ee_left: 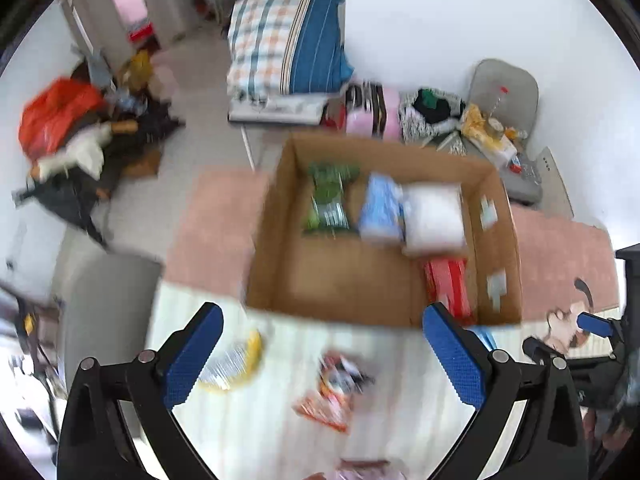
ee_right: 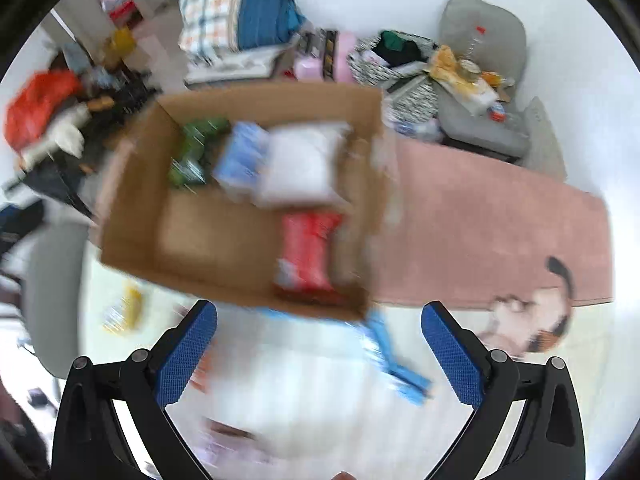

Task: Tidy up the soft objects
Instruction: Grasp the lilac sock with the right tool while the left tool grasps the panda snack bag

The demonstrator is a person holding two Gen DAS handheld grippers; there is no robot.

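An open cardboard box (ee_left: 280, 268) (ee_right: 136, 236) sits on a pink rug. Inside it lie a green pack (ee_left: 328, 200) (ee_right: 192, 152), a blue pack (ee_left: 380, 208) (ee_right: 240, 156), a white pack (ee_left: 434, 218) (ee_right: 304, 168) and a red pack (ee_left: 446, 284) (ee_right: 308, 252). My left gripper (ee_left: 322, 360) is open and empty above a striped white surface, near a red-orange packet (ee_left: 332, 392) and a yellow packet (ee_left: 236, 364). My right gripper (ee_right: 320, 356) is open over a blurred white pack (ee_right: 304, 380) with a blue-edged piece (ee_right: 396, 368). The right gripper also shows at the right edge of the left wrist view (ee_left: 592, 326).
A folded plaid and blue quilt (ee_left: 280, 40) rests on a stand behind the box. A grey chair (ee_left: 504, 92) with clutter is at the back right. A pile with an orange bag (ee_left: 56, 116) lies at the left. A cartoon print (ee_right: 532, 320) marks the mat.
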